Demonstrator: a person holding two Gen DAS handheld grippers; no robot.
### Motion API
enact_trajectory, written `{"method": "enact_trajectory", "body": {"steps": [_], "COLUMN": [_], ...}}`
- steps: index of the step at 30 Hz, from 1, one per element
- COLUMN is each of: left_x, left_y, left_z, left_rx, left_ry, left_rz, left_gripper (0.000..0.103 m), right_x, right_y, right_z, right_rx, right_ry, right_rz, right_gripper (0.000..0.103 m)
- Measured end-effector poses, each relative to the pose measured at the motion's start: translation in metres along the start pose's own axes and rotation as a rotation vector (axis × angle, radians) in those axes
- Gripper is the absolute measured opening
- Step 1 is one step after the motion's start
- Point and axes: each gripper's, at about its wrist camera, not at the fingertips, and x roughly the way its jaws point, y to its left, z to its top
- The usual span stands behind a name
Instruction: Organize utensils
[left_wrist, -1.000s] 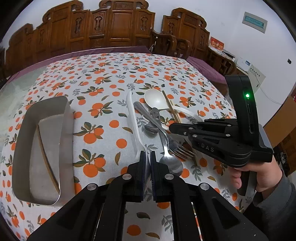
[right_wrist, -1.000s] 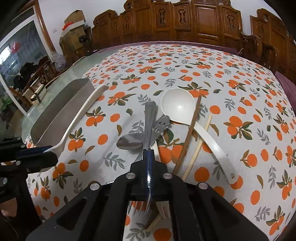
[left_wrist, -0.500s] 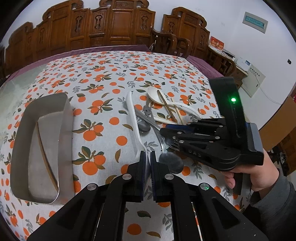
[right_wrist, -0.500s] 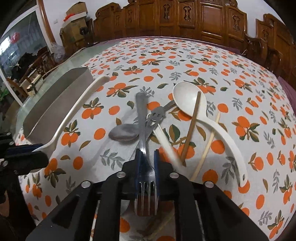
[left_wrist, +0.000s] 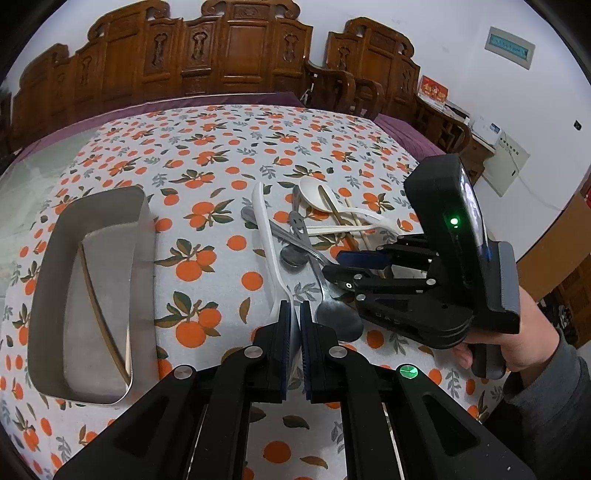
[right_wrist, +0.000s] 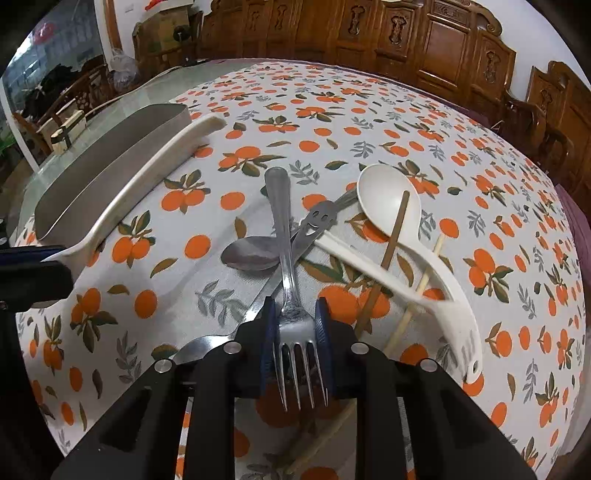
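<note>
My left gripper (left_wrist: 295, 314) is shut on the end of a long white spoon (left_wrist: 266, 236), which lies on the orange-print tablecloth beside the steel tray (left_wrist: 147, 240). In the right wrist view the same white spoon (right_wrist: 147, 173) runs along the tray (right_wrist: 110, 162) to the left gripper (right_wrist: 33, 266). My right gripper (right_wrist: 294, 332) has its jaws opening. The metal fork (right_wrist: 286, 229) lies flat between them, and the pads touch both edges of its head. The fork's handle rests across the utensil pile. In the left wrist view the right gripper (left_wrist: 340, 266) reaches in from the right.
The pile holds a small metal spoon (right_wrist: 251, 254), a smiley-handled spoon (right_wrist: 317, 221), a white ladle (right_wrist: 388, 195), a dark chopstick (right_wrist: 391, 240) and a pale one (right_wrist: 424, 280). One chopstick (left_wrist: 103, 310) lies in the tray. Carved wooden chairs line the table's far side.
The right gripper's jaws have spread, and the fork has turned from edge-on to flat between them. The right gripper has rolled. The left gripper has kept still.
</note>
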Motion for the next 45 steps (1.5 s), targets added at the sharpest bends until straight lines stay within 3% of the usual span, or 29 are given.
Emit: {"method": "enact_trajectory", "body": {"steps": [12, 14, 15, 18, 25, 29, 31, 45], "left_x": [-0.003, -0.005, -0.006, -0.008, -0.009, -0.01, -0.011, -0.021], "left_y": [-0.001, -0.001, 0.0, 0.0, 0.002, 0.006, 0.009, 0.009], "left_z": [-0.001, -0.001, -0.001, 0.0, 0.001, 0.002, 0.002, 0.007], "left_rx": [0.003, 0.004, 0.004, 0.007, 0.007, 0.005, 0.002, 0.018], "left_ry": [-0.003, -0.005, -0.005, -0.007, -0.008, -0.011, -0.014, -0.044], "left_rz": [-0.001, 0.001, 0.001, 0.003, 0.005, 0.006, 0.004, -0.015], "left_gripper": [0.005, 0.005, 0.005, 0.005, 0.005, 0.005, 0.005, 0.005], "right_x": [0.008, 0.005, 0.003, 0.003, -0.006, -0.008, -0.003, 0.021], "right_y": [-0.003, -0.006, -0.008, -0.004, -0.011, -0.008, -0.006, -0.005], "right_z": [0.01, 0.01, 0.01, 0.006, 0.004, 0.008, 0.011, 0.029], "right_rx": [0.039, 0.062, 0.084, 0.046, 0.044, 0.021, 0.012, -0.042], "right_ry": [-0.03, -0.033, -0.014, 0.011, -0.027, -0.038, -0.029, 0.0], "right_rz": [0.001, 0.025, 0.055, 0.03, 0.028, 0.024, 0.026, -0.025], "right_gripper": [0.024, 0.0, 0.0, 0.0, 0.001, 0.021, 0.026, 0.022]}}
